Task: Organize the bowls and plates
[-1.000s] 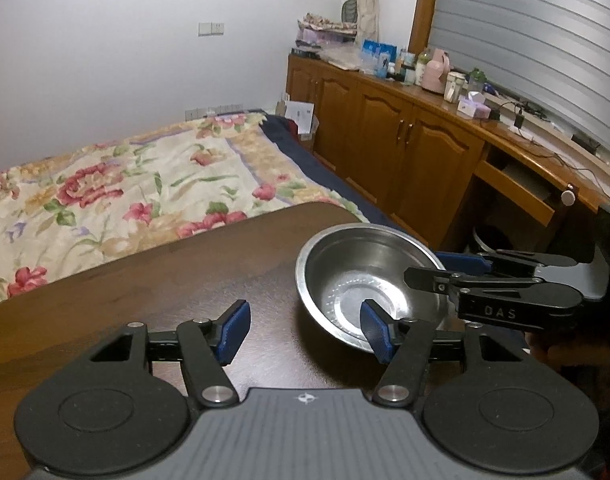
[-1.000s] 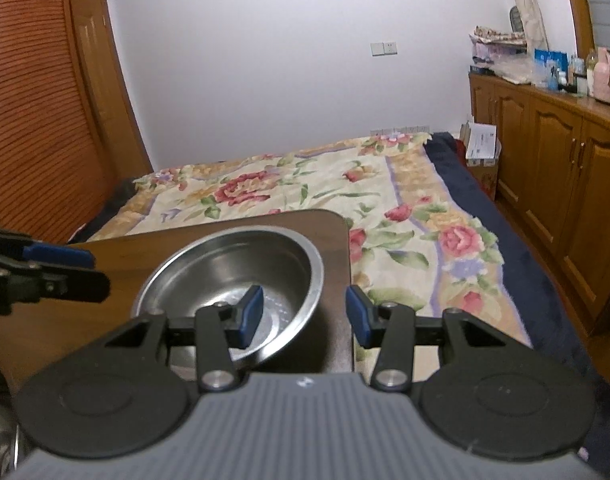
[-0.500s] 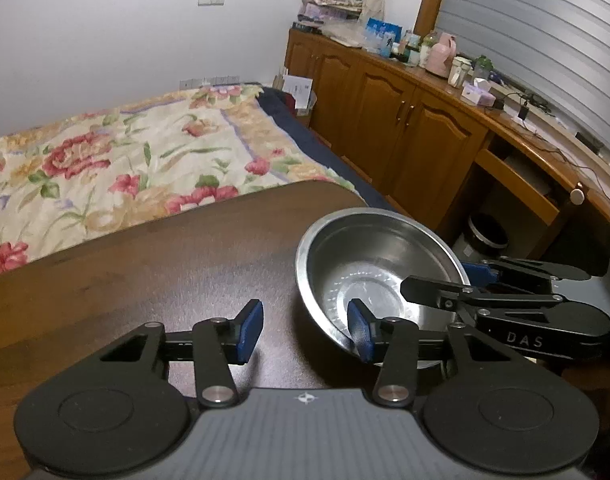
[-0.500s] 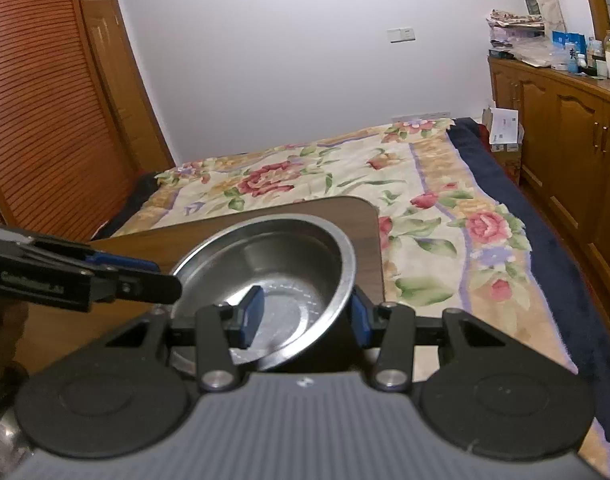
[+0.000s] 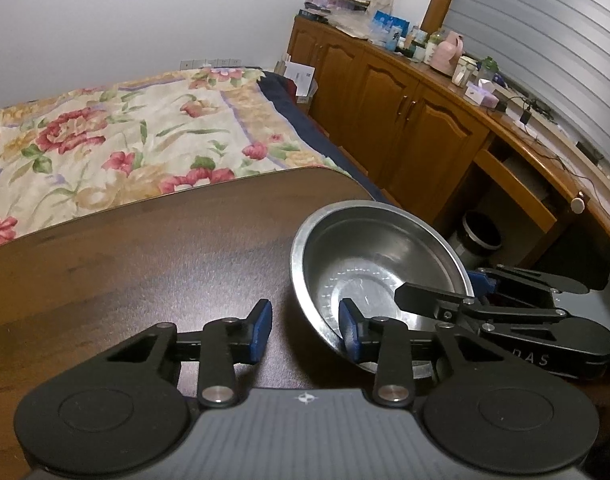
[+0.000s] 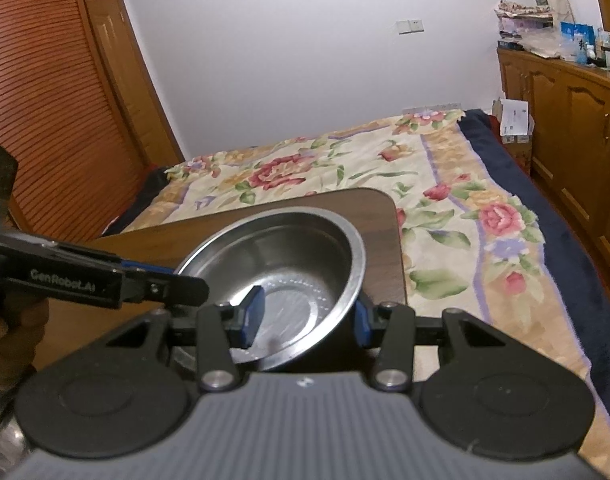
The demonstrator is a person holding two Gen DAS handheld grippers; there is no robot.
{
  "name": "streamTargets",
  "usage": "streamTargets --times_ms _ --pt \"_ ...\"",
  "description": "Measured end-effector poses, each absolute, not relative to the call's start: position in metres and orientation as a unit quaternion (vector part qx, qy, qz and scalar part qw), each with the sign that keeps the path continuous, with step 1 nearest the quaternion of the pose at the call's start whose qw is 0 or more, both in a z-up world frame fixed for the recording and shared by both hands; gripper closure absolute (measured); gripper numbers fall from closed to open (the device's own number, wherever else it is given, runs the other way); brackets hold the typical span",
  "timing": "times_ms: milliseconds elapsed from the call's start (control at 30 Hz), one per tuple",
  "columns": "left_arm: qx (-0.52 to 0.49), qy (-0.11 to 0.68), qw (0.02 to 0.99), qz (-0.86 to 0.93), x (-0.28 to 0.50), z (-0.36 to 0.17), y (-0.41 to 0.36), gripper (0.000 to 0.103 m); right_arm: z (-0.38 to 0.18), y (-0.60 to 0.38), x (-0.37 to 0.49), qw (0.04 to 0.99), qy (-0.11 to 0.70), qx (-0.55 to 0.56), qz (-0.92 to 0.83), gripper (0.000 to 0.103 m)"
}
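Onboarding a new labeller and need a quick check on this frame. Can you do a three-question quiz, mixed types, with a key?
1. True or false: the left tongs are open and hold nothing.
2. Where do the pads of the right tongs sit relative to the steel bowl? A: both inside it. B: one inside the rim, one outside. C: both clear of it.
3. Fill in: beyond the far edge of the table lies a bed with a ___ patterned cover.

Key: 1 true; 2 B; 3 floral.

Shiny steel bowl (image 6: 289, 264), tilted, at the table's (image 5: 145, 264) corner.
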State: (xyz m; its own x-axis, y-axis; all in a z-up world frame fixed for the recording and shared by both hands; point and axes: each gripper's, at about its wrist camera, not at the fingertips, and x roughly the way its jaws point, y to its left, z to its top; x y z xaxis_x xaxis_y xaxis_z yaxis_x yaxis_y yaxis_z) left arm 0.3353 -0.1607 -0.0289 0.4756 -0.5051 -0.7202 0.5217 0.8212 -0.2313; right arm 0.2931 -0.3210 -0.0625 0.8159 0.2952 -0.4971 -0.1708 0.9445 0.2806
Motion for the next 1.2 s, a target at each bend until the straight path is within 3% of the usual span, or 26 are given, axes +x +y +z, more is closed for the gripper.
streamTargets --times_ms 233,467,1200 --pt "0.01 0.418 0.857 -0.301 0.334 -0.028 -0.159 0.078 -0.063 -0.322 0.294 0.943 0.281 0.12 0.13 0.064" --pt "0.009 0.416 0.859 -0.299 0.331 -0.027 -0.16 0.08 -0.063 -0.323 0.295 0.941 0.283 0.128 0.134 0.076" --pt "-0.002 0.343 0.885 -0.315 0.285 0.035 -0.125 0.08 -0.009 -0.3 0.264 0.957 0.238 0.094 0.138 0.076"
